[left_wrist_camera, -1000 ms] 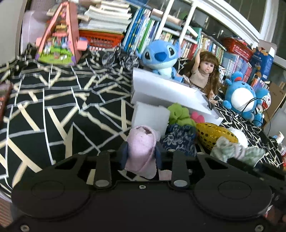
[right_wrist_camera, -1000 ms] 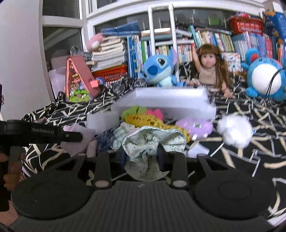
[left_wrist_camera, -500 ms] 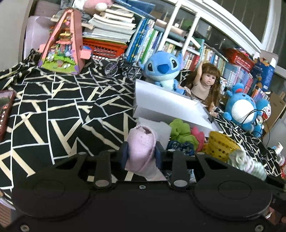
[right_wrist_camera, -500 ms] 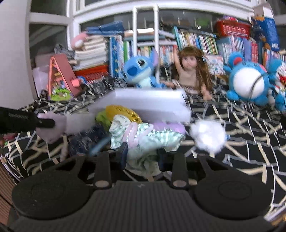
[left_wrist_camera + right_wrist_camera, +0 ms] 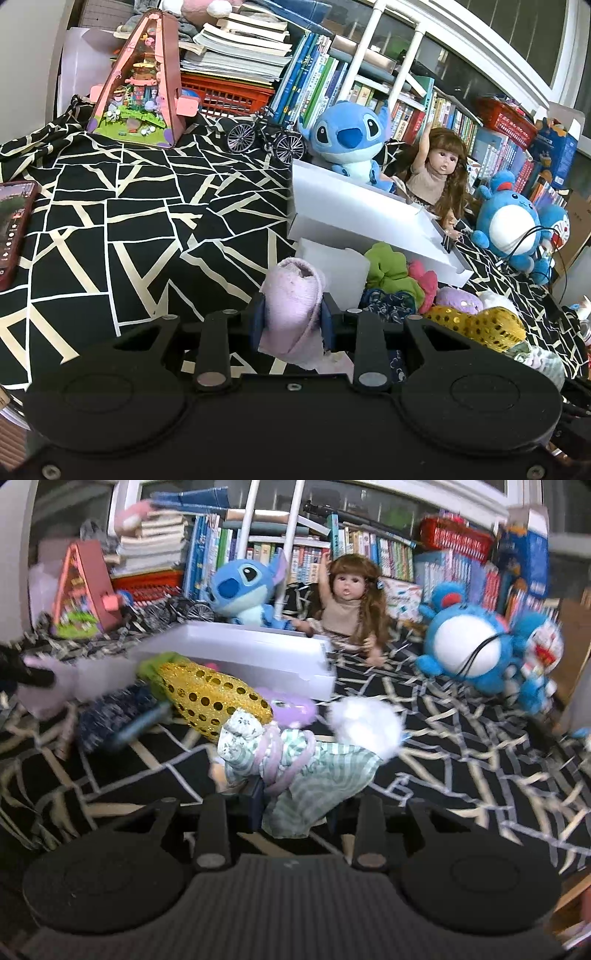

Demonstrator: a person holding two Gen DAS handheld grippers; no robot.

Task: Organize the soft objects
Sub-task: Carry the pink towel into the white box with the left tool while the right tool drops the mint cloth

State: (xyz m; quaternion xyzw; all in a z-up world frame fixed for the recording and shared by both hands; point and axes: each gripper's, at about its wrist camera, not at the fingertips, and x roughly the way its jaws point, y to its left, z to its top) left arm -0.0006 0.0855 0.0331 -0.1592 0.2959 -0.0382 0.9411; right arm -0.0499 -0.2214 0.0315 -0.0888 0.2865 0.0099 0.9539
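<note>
The pale pink cloth point(image 5: 293, 306) is pinched between both fingers of the left claw point(image 5: 291, 319), raised above the black surface point(image 5: 129, 221) with cream lines. The green striped cloth point(image 5: 295, 771), tied with a pink band, is clamped in the right claw point(image 5: 293, 805), also above the surface.

Just beyond the pink cloth stands a white foam block point(image 5: 340, 273). Beside it lie a green scrunchie point(image 5: 391, 271), a dark blue floral cloth point(image 5: 388, 301), a gold sequin pouch point(image 5: 480, 326) and a purple plush piece point(image 5: 458, 297). A white fluffy ball point(image 5: 364, 723) lies near the striped cloth. Behind this pile lies a white tray point(image 5: 362, 218), tilted. Farther back sit a blue Stitch plush point(image 5: 351, 138), a doll point(image 5: 439, 173) with long brown hair and a round blue plush point(image 5: 513, 229), in front of the bookshelf point(image 5: 369, 85).
</note>
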